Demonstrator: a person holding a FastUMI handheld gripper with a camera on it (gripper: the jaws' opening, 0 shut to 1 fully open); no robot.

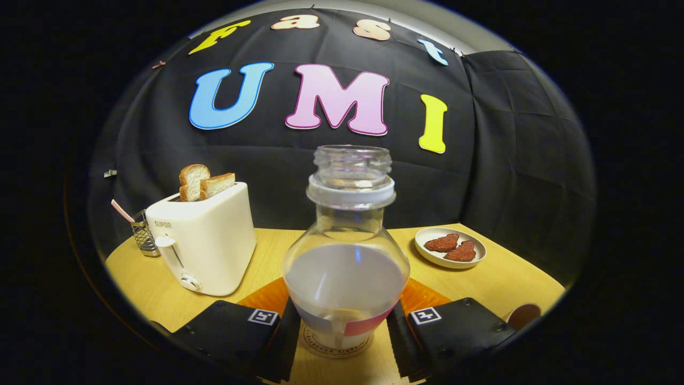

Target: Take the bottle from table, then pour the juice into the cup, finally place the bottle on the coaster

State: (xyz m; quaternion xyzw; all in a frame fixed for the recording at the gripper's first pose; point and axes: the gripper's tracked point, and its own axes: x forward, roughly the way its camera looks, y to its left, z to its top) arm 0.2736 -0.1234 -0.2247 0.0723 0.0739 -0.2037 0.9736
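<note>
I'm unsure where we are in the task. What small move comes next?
Probably open the hand-held gripper and back away: the uncapped bottle stands upright between its fingers, seemingly already on the round coaster.

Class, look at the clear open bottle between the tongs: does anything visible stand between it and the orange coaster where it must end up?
Nothing visible does. The clear open-necked bottle sits between the tongs, its sides at the inner pads, with the orange coaster directly behind its base. The white toaster and white plate stand off to either side.
</note>
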